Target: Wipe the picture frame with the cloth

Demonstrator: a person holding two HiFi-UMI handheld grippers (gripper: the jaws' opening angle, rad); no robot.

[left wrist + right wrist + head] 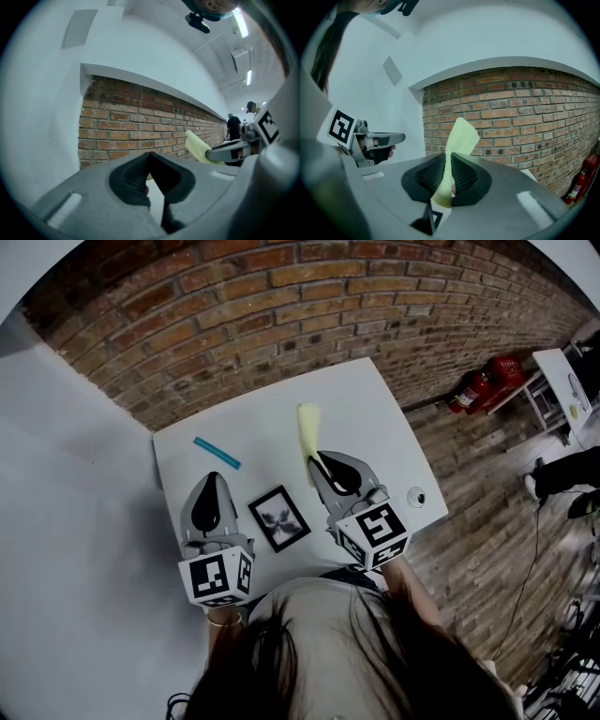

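**Cloth gripped on the right, frame lying between 2 grippers**

The picture frame lies flat on the white table, turned at a slant, its dark border around a pale print; it sits between the 2 tools, just beside each and touched by neither.

The right hand-held gripper has its jaws pinched narrow on the pale yellow cloth; a strip of the cloth stands out past the fingertips toward the brick wall, and in the head view it lies beyond the frame and to its right, apart from it.

The left hand-held gripper has its jaws closed together with nothing between them; it hovers just left of the frame.

A teal strip lies on the table ahead of the left tool; a small round object sits near the table's right edge.
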